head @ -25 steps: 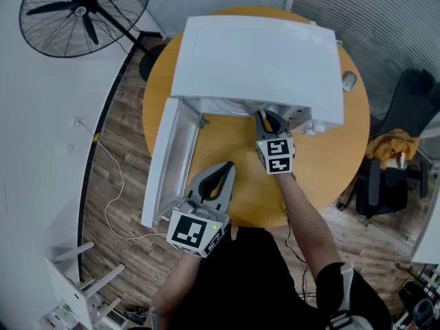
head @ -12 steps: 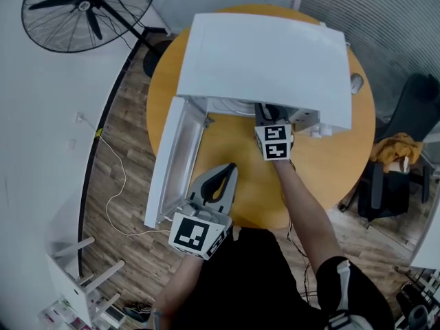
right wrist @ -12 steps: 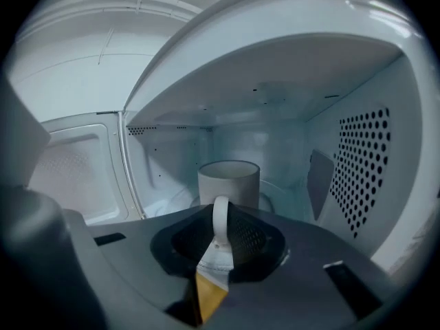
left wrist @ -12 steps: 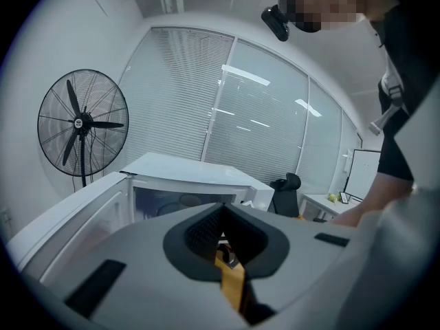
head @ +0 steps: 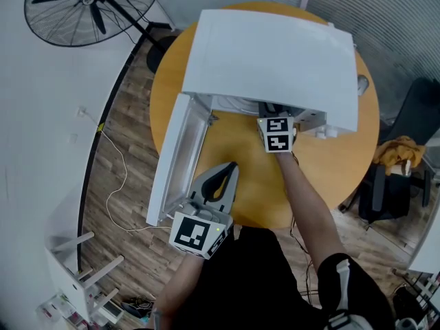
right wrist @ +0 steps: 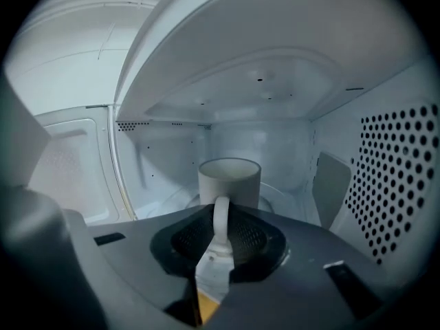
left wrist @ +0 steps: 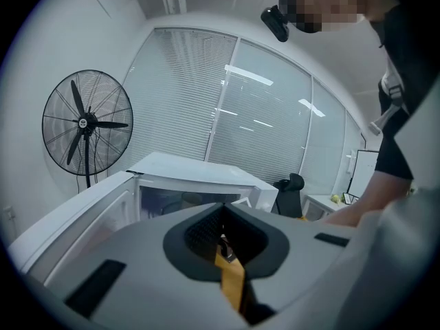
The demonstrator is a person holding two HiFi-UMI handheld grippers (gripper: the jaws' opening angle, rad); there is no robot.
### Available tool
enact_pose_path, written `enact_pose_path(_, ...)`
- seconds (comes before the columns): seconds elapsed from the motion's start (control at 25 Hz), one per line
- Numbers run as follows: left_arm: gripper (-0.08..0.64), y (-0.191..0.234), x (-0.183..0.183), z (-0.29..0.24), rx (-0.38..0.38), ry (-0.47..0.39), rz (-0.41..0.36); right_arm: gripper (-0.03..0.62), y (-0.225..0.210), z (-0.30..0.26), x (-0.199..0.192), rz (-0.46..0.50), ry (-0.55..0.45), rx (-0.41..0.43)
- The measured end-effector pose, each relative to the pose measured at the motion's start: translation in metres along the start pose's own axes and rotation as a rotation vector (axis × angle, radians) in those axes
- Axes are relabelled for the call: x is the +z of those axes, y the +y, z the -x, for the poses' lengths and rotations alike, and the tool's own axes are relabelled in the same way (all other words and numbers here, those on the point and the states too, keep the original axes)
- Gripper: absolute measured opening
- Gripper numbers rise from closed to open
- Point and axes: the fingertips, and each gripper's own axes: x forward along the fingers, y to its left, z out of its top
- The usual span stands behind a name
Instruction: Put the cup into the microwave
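A white microwave (head: pixel 275 53) stands on a round wooden table (head: pixel 234 150) with its door (head: pixel 175 157) swung open to the left. My right gripper (head: pixel 273 110) reaches into the cavity, and only its marker cube shows in the head view. In the right gripper view a white cup (right wrist: pixel 229 181) stands upright over the glass turntable (right wrist: pixel 278 196). Its handle lies between the jaws of the right gripper (right wrist: pixel 218 243), which are opening. My left gripper (head: pixel 223 170) hovers near the table's front edge beside the door, shut and empty; it shows again as the left gripper (left wrist: pixel 223 243).
A black standing fan (head: pixel 89 9) is on the floor at the far left. A dark office chair (head: pixel 412 108) and a chair with orange cloth (head: pixel 399 150) sit to the right. The perforated right wall (right wrist: pixel 392 170) of the cavity is close to the gripper.
My right gripper has pushed deeper into the microwave, so less of it shows under the top. The left gripper has stayed in place.
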Motion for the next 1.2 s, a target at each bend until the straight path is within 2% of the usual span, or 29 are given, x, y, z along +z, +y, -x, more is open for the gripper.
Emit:
enact_pose_path(0.28, -0.005, 0.002, 0.0, 0.005, 0.017, -0.004, -0.002, 0.066, 0.002, 0.001, 0.001, 0.005, -0.004, 0.003)
enact_pose_path(0.52, -0.005, 0.0, -0.001, 0.008, 0.031, -0.009, -0.001, 0.113, 0.002, 0.003, -0.005, 0.007, 0.011, 0.001)
enact_pose_path(0.76, -0.005, 0.003, -0.008, 0.015, 0.049, -0.005, 0.01, 0.122, 0.001, 0.01, -0.011, -0.011, 0.012, -0.009)
enact_pose_path(1.2, -0.005, -0.009, -0.008, 0.033, -0.018, -0.015, -0.015, 0.12, 0.013, 0.05, -0.009, 0.008, 0.001, -0.051)
